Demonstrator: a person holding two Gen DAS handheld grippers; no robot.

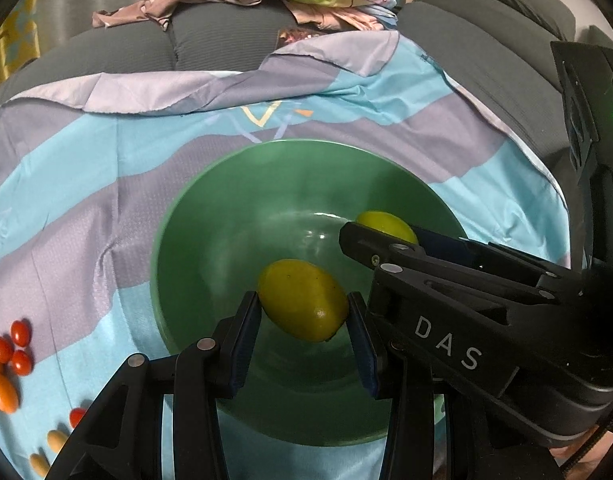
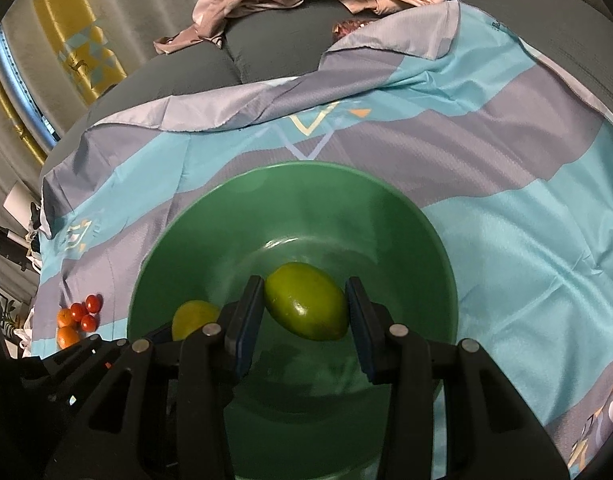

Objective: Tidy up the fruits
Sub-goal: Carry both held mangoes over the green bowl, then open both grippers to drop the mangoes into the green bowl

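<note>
Both my grippers hang over the green bowl [image 1: 194, 216], each with a fruit between its jaws; my left gripper [image 1: 304, 320] has its jaws clamped on the yellow lemon [image 1: 302, 300], pads pressed to its two long sides, above the bowl's floor; my right gripper [image 2: 306, 316] has its jaws closed on the greener lemon [image 2: 306, 300] in the same fashion, taken across the middle; from the left wrist view I see that second fruit peeping out behind my right gripper's finger.

How they will handle, as I judge it: firm, waxy-skinned, rounded, so apt to roll or squirt out if gripped near a tapered end; the fat middle is the place to hold, and that is where I have them; light enough, not fragile, though a drop into a hard bowl would bounce.

The bowl sits on a blue and lilac cloth [image 2: 506, 220] spread over a grey sofa; small red tomatoes [image 1: 14, 348] and orange fruits [image 2: 66, 328] lie on the cloth well off to my left, not yet gathered.

Writing: the letters "DAS" in white on my right gripper's body; nothing else legible.
</note>
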